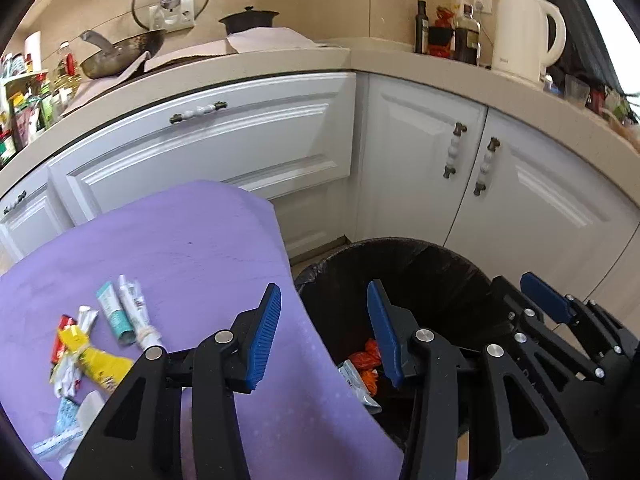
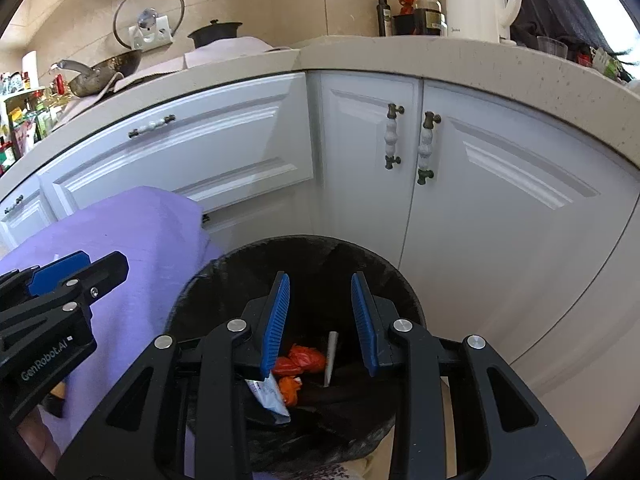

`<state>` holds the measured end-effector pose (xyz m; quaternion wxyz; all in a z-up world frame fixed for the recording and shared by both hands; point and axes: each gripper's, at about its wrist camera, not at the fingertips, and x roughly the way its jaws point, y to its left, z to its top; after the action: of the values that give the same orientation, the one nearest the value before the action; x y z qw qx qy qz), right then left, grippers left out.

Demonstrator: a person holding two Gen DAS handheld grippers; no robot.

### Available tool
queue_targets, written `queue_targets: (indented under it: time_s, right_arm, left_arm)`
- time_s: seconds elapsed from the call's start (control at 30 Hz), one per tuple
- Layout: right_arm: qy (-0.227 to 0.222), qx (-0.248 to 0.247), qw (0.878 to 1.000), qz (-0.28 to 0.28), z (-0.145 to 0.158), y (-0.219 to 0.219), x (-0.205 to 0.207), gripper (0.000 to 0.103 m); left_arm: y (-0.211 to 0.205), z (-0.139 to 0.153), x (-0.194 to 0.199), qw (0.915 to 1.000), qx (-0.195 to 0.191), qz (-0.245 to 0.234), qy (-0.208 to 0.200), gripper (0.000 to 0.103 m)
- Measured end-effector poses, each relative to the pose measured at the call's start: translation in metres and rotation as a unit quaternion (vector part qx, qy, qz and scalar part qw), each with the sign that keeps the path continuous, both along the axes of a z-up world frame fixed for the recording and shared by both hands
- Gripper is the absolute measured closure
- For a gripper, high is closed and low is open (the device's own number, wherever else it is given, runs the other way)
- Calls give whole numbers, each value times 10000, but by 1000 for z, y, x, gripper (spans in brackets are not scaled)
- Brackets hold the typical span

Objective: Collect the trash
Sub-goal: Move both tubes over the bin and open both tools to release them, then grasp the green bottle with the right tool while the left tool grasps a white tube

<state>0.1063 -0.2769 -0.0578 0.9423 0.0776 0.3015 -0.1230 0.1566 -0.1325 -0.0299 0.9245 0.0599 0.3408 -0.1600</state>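
Observation:
Several pieces of trash lie on a purple cloth (image 1: 192, 248) at the left: a teal tube (image 1: 114, 312), a white tube (image 1: 134, 312), a yellow wrapper (image 1: 100, 364) and a red wrapper (image 1: 62, 336). My left gripper (image 1: 325, 290) is open and empty over the cloth's right edge, beside the bin. The black-lined bin (image 1: 420, 264) stands to the right. My right gripper (image 2: 320, 280) hangs open and empty over the bin (image 2: 224, 264). Inside lie orange wrappers (image 2: 304, 358), a white strip (image 2: 331, 356) and a blue-white packet (image 2: 268, 394).
White cabinet doors (image 2: 500, 184) with knobbed handles stand right behind the bin. On the beige counter (image 1: 384, 60) above them are a white kettle (image 1: 520, 36), dark bottles (image 1: 466, 34) and a wok (image 1: 120, 52). The cloth-covered surface borders the bin's left side.

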Motion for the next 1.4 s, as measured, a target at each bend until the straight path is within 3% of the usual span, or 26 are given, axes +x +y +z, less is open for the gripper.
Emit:
queue_targets:
  time_s: [0.13,0.23,0.5,0.93,1.27,1.33,1.4]
  right_arm:
    - [-30,18,9999,161,11,19,-8,70]
    - [-76,44,9995,302,18,38,-16,63]
    - [-15,146,9964,838,24,100,-28,63]
    - [499,55,9873,1506,6,182,-20,63]
    - [987,39,9829,1555,-8,195,-6,64]
    - [1053,18,9815,1600,-10,196,-5,68]
    - [1141,19,9797,1648,-13,197,-3,80]
  left_arm:
    - [19,11,-14,9999,36,65,-76,53]
    - [45,19,-25,9997,3,228,-125,50]
    - [130,32,-51,9948,33,980,-278,41]
    - [249,13,-67,9803,39,1974,-8,37]
    - [280,-7,-66,9776,-71,2089,264,37]
    - [279,-8,-65,9793,-177,1984,355,37]
    - [277,-8,-66,9807,-261,1897,389,37]
